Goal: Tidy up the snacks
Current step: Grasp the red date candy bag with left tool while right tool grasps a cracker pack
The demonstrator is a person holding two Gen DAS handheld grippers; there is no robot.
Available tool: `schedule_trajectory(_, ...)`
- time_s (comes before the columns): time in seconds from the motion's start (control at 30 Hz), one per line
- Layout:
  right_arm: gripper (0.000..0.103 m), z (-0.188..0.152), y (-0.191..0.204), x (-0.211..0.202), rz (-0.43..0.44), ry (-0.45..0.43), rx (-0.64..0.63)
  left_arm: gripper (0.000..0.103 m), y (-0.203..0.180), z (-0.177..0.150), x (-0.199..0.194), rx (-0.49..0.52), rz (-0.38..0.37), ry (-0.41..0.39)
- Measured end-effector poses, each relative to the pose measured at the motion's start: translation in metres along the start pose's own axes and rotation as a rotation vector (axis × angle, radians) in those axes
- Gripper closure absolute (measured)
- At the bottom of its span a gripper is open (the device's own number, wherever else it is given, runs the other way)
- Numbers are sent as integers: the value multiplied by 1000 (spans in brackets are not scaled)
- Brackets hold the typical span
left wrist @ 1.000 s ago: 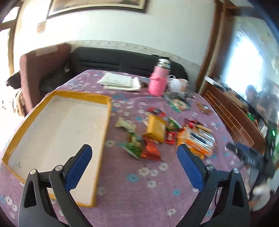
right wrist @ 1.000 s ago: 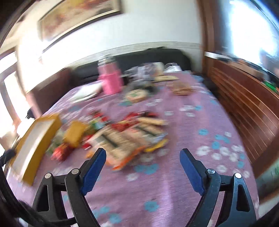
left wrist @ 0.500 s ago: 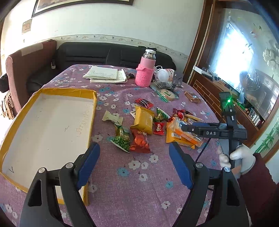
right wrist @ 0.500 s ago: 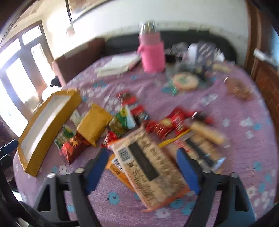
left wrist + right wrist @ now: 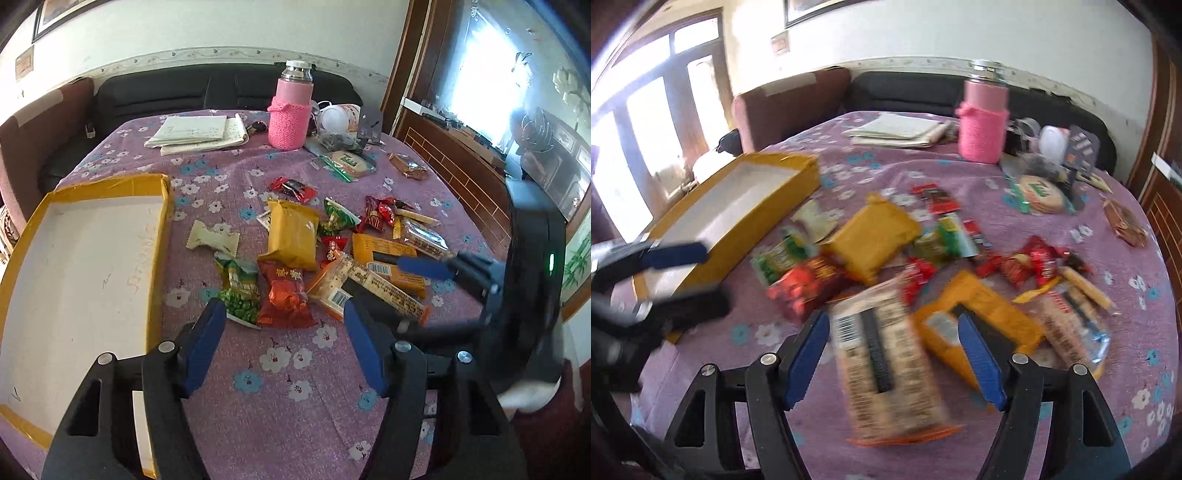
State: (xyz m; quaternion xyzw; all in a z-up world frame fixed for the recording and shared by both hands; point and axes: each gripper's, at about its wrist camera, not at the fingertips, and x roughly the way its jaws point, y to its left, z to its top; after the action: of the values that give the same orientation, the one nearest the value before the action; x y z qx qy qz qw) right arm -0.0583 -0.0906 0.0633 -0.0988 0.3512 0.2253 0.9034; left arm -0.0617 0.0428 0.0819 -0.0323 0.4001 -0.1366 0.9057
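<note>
Snacks (image 5: pixel 291 236) just beyond left claw (image 5: pixel 284 343)

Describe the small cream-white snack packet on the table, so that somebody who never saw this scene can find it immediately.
Start at the yellow-rimmed tray on the purple flowered tablecloth. Between the tray and the pile of snacks lies the cream-white packet, alone on the cloth, beside the large mustard-yellow packet. It is the only pale, plain wrapper with zigzag ends; its neighbours are yellow, green, red or orange.
</note>
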Motion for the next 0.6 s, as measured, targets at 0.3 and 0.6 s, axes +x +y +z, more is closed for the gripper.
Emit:
schedule_trajectory(0.3, 68, -13, -1, 10, 19, 70, 12, 37, -15, 9, 32, 77, 19, 74)
schedule_trajectory(0.6, 84, -34, -60, -5, 181, 7, 270, 38, -26, 11, 89, 186, 59, 197)
